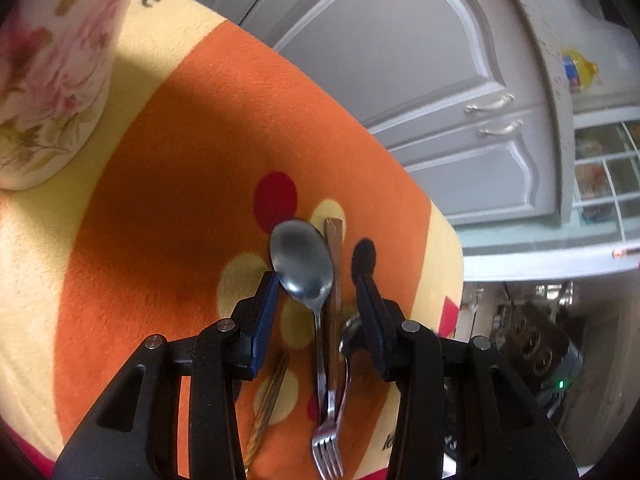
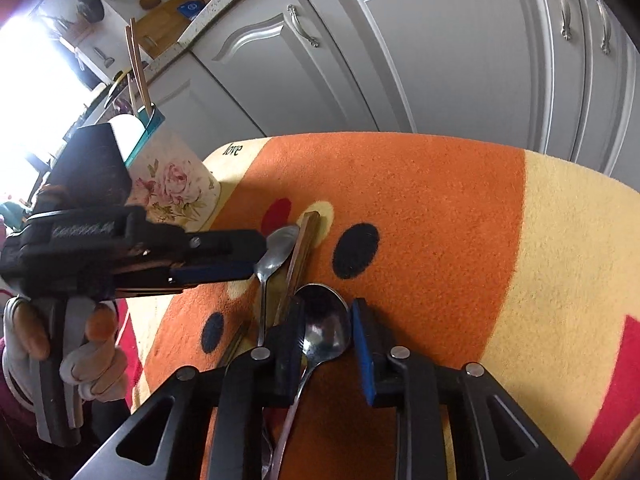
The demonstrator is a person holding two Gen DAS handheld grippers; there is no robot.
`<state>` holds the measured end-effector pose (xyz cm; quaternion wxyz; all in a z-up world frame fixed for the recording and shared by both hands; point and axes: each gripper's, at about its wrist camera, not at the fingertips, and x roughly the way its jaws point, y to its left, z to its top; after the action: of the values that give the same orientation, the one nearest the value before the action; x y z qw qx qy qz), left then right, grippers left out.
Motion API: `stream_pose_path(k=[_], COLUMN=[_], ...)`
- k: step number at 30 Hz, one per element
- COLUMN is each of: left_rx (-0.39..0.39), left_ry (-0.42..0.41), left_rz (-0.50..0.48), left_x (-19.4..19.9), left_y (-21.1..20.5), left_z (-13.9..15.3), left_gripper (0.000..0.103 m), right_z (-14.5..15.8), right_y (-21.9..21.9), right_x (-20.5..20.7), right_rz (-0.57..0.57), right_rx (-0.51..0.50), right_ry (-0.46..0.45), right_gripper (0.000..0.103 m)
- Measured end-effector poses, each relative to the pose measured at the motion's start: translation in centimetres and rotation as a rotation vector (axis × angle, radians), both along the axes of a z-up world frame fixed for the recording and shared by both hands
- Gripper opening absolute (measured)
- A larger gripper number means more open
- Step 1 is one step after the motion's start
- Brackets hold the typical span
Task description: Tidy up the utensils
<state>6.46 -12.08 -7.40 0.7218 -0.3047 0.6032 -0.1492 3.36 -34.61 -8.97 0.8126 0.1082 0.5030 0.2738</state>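
Below, both grippers straddle spoons on the orange mat (image 1: 168, 184): left gripper (image 1: 320, 280) fingers wide, right gripper (image 2: 326, 322) fingers narrow, neither pressing.

Grey cabinet doors (image 2: 440, 48) (curved handles), oil bottle (image 1: 578, 70).

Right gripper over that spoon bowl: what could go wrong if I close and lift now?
1. The right gripper straddles the rounded bowl of the near spoon, not its handle; the pads may slide off.
2. The utensils lie packed: the wood-handled fork and far spoon touch, so lifting one could drag another.
3. The left gripper, open around that far spoon, works close by; the grippers could collide.
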Motion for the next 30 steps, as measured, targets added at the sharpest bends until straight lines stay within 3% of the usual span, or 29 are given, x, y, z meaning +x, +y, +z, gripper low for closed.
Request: stream_pose_path(k=[12,13,15,17,21,30], left_rx=[-0.036,-0.033,-0.012,-0.031,-0.035,-0.027], left_ry=[0.022,0.020,0.027,0.027,0.005,-0.050], left_rz=[0.052,0.051,0.051,0.066,0.056,-0.025], left_x=[1.1,1.2,1.1,1.1,1.4,0.7], left_y=[0.0,-0.1,-0.1,-0.1,-0.7,-2.3], left_z=[-0.3,-0.3,-0.6,-0.7,-0.2,1.6], left_gripper=[0.039,0.036,0.019,0.016,0.005,0.000], right_z=[-0.6,-0.6,-0.7,-0.7,-0.7,-0.1], right_y=[-0.4,-0.5,-0.7,-1.1,-1.5,-2.6], right_x=[0.3,0.4,0.3,0.3,0.1,-1.0], right_rz=[0.017,0.015,0.006,-0.013,-0.020,-0.041], right_rx=[0.072,0.079,0.090,0.093,0.093,0.102], right_ry=[-0.014,-0.009,-0.001,0.005,0.011,0.005], right_gripper=[0.022,0.022,0.022,0.014,0.008,0.004])
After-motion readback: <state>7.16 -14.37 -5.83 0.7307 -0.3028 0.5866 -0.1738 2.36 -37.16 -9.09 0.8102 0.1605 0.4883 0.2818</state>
